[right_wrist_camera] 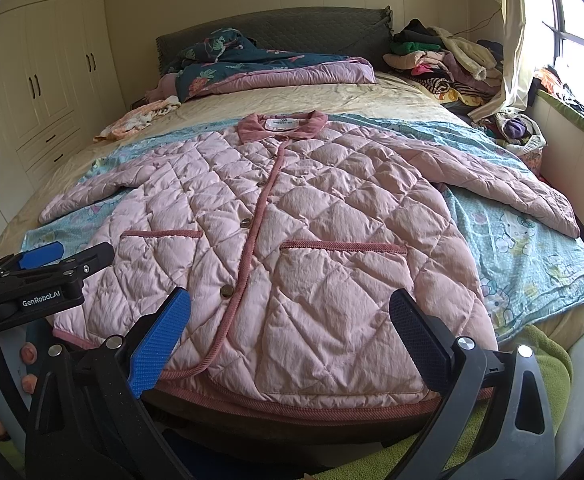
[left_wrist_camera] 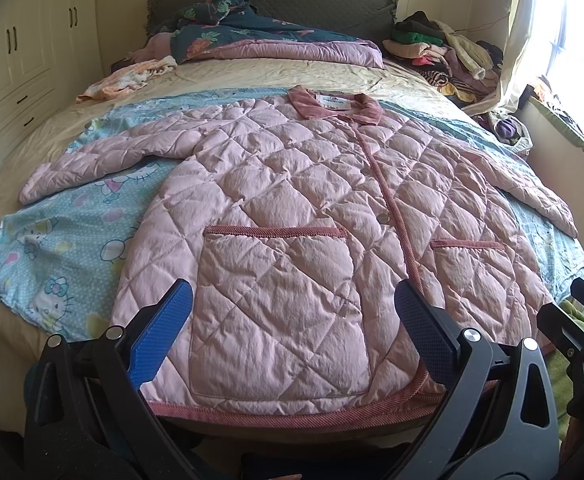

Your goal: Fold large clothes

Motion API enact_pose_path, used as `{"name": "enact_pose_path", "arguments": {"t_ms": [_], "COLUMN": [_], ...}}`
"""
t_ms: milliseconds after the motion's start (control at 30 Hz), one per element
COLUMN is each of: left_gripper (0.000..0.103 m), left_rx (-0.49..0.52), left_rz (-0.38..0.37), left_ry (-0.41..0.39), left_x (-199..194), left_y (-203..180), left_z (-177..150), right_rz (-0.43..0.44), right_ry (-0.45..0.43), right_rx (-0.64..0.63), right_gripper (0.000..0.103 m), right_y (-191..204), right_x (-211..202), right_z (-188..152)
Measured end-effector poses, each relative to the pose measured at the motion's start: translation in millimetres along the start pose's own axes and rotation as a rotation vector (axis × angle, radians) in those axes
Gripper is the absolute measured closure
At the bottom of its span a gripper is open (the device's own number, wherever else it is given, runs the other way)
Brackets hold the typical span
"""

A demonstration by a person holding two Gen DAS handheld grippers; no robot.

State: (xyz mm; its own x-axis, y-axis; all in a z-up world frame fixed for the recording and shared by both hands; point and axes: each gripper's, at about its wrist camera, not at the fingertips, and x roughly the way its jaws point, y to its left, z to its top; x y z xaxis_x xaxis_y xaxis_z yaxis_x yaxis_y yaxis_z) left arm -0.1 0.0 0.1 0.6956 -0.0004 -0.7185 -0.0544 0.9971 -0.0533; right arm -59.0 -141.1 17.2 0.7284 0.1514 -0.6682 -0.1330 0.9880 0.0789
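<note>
A big pink quilted coat [left_wrist_camera: 292, 216] lies flat on the bed [left_wrist_camera: 252, 76], front side up, with both sleeves spread out to the sides. Its bottom edge sits at the near edge of the bed, and its dark pink collar [left_wrist_camera: 333, 106] points toward the headboard [left_wrist_camera: 276, 4]. Under the coat is a light blue sheet with cartoon cats [left_wrist_camera: 56, 252]. The left gripper [left_wrist_camera: 292, 332] hangs over the bottom edge of the coat with its two blue fingers spread wide, and it holds nothing. The right gripper [right_wrist_camera: 292, 332] hangs the same way a little further to the right, fingers spread wide, also holding nothing. Each gripper peeks into the side of the other one's view. At the far end of the bed is a dark flowery blanket [left_wrist_camera: 232, 32] bunched up on a pink quilt [left_wrist_camera: 299, 50]. A small peach cloth [left_wrist_camera: 124, 78] lies near the far left side. A messy pile of clothes [left_wrist_camera: 439, 48] fills the far right corner, next to a pale curtain [left_wrist_camera: 515, 52] and a bright window [left_wrist_camera: 583, 40]. White cupboards [left_wrist_camera: 24, 60] stand along the left wall. A green cloth [right_wrist_camera: 547, 360] sits low down at the near right corner of the bed.
</note>
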Motion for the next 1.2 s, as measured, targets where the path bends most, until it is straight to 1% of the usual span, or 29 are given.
{"name": "enact_pose_path", "arguments": {"t_ms": [933,1200], "left_gripper": [0.008,0.008], "left_rx": [0.001,0.001], "left_rz": [0.002,0.009], "left_ry": [0.000,-0.001], "left_x": [0.1,-0.3], "left_y": [-0.1,1.2], "left_z": [0.0,1.3], "right_rz": [0.002,-0.010], "right_ry": [0.000,-0.007], "right_rx": [0.001,0.006], "right_gripper": [0.004,0.004], "right_y": [-0.9,-0.5], "right_x": [0.8,-2.8], "right_z": [1.2,3.8]}}
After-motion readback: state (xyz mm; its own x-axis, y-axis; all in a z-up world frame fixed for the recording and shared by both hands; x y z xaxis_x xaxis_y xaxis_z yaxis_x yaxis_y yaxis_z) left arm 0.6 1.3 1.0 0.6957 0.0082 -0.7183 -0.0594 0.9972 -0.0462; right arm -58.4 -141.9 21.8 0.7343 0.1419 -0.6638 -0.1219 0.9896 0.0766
